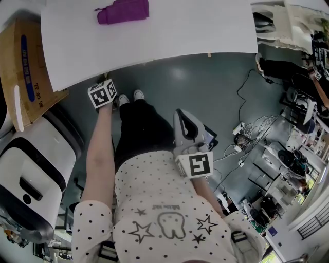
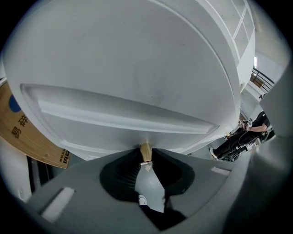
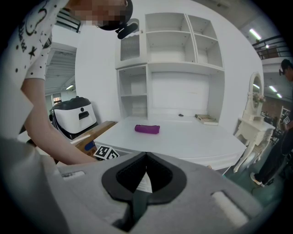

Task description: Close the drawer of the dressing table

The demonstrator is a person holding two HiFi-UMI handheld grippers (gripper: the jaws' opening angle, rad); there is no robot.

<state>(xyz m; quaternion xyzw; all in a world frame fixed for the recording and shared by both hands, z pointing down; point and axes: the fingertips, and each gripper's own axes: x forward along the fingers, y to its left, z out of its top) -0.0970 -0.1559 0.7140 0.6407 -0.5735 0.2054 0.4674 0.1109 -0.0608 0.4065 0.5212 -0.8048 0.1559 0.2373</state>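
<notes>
The white dressing table (image 1: 169,36) fills the top of the head view. In the left gripper view its drawer front (image 2: 128,114) is close ahead, with a small wooden knob (image 2: 145,150) at its lower edge. My left gripper (image 2: 145,154) has its jaw tips closed round that knob. From above, the left gripper (image 1: 105,78) reaches under the table's front edge and the drawer does not stick out past it. My right gripper (image 1: 180,115) hangs in front of the person's body, away from the table. Its jaws (image 3: 146,157) meet at the tips with nothing between them.
A purple bundle (image 1: 123,11) lies on the table top. A second knob (image 1: 208,54) shows at the front edge, further right. A cardboard box (image 1: 25,67) and a white appliance (image 1: 31,169) stand at left. Cables (image 1: 252,128) and gear litter the floor at right.
</notes>
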